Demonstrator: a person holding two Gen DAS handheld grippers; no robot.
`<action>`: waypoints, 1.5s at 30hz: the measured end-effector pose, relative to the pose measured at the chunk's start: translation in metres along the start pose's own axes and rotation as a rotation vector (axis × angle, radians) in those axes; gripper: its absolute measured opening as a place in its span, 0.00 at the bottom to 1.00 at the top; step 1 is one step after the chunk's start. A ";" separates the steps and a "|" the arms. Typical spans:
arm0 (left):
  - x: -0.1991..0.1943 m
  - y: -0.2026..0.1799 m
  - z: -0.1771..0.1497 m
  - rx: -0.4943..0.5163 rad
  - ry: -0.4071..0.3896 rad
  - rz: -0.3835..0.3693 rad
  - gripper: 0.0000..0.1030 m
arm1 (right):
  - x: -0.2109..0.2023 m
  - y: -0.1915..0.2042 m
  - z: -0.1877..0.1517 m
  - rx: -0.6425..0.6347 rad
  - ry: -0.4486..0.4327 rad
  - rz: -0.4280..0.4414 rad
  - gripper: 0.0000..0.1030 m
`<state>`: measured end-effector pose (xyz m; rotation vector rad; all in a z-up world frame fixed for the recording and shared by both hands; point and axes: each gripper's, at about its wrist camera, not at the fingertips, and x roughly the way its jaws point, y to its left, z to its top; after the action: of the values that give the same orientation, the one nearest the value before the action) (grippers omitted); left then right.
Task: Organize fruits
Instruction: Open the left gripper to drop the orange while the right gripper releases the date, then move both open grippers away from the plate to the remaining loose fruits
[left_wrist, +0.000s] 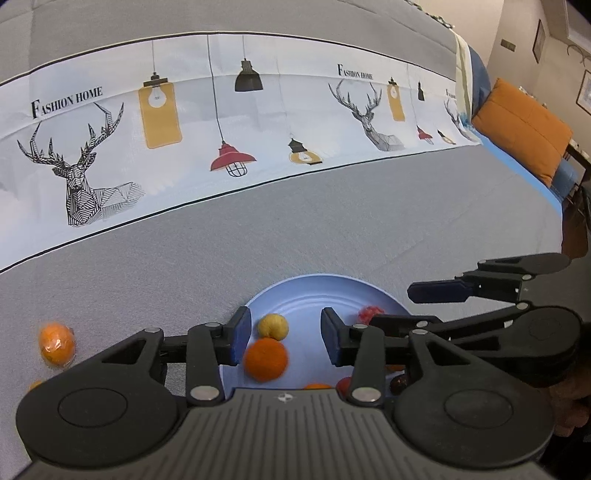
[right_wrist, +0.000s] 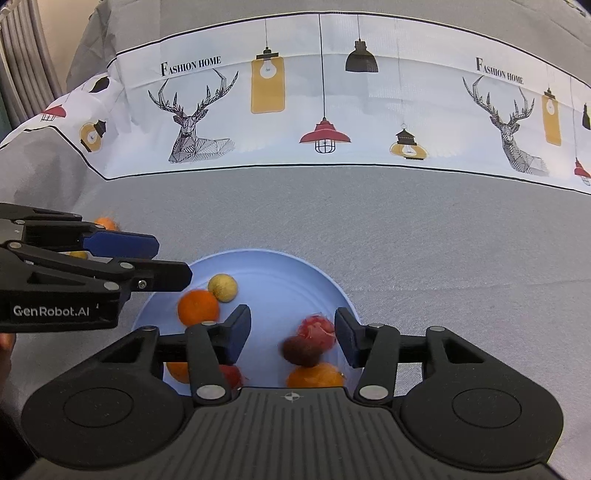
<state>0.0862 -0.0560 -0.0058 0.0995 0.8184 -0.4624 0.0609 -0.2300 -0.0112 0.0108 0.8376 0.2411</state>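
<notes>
A grey bed cover (right_wrist: 406, 229) with a deer-and-lamp printed band carries a blue plate (right_wrist: 314, 269) of fruit. Over the plate, the left hand-held gripper (left_wrist: 284, 334) stands spread above an orange (left_wrist: 266, 359); the right hand-held gripper (right_wrist: 291, 336) stands spread, a dark plum (right_wrist: 301, 350) below it untouched.

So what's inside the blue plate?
The blue plate holds a yellow fruit, oranges, a red fruit and a dark plum. The right gripper hides more.

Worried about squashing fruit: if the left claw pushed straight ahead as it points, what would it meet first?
Probably the orange fruit lying in the blue plate, between the open left claw fingers; the yellow fruit sits just beyond. Depth is uncertain.
</notes>
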 end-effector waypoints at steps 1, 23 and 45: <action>0.000 0.000 0.000 -0.002 0.000 0.002 0.45 | 0.000 0.000 0.000 0.001 0.001 0.000 0.53; -0.003 0.038 0.002 -0.139 0.036 0.149 0.19 | 0.003 0.012 0.003 0.003 -0.031 -0.002 0.55; -0.048 0.188 -0.047 -0.812 -0.020 0.398 0.31 | 0.016 0.057 0.025 0.033 -0.055 0.172 0.24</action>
<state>0.1077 0.1414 -0.0205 -0.4875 0.8878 0.2620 0.0784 -0.1694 -0.0001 0.1200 0.7861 0.3874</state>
